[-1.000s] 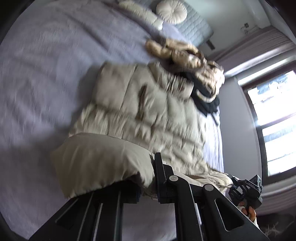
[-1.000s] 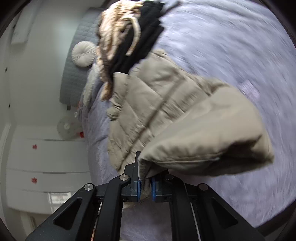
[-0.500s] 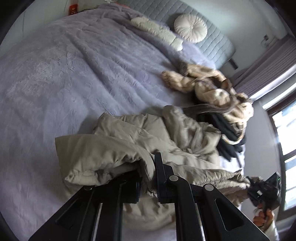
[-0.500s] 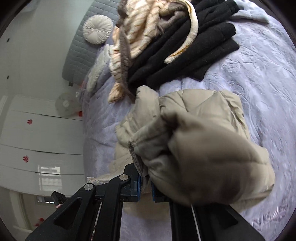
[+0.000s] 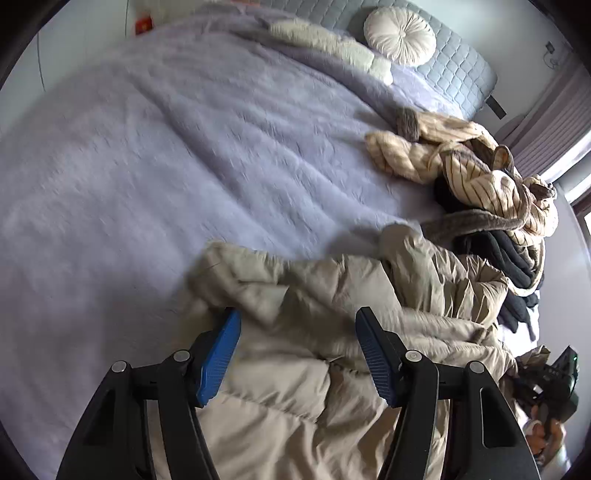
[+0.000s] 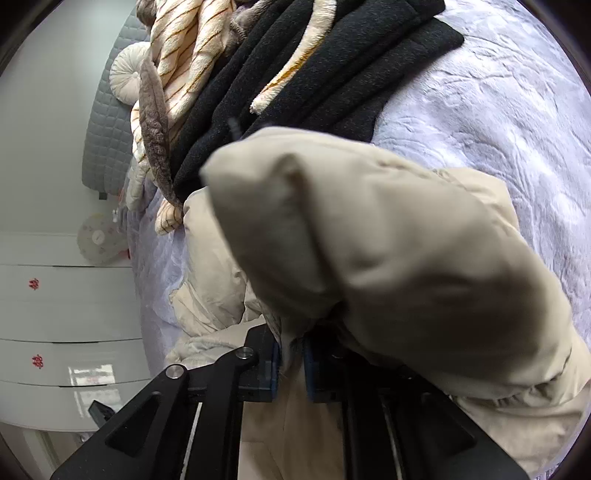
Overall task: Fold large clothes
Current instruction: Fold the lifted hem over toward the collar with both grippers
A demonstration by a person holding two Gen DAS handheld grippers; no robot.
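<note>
The bed (image 5: 155, 177), covered in lavender plush, carries the beige puffer jacket (image 5: 332, 325), bunched near the bed's edge beside a heap of striped and black garments (image 5: 491, 192). Only the left wrist view shows the round cushion (image 5: 399, 34) in full at the headboard. The left gripper (image 5: 297, 347) has just been opening; its fingers stand apart above the jacket, gripping nothing. Only the right wrist view shows white drawers (image 6: 66, 325). The right gripper (image 6: 291, 360) has just been opening slightly, jacket fabric between its fingers.
</note>
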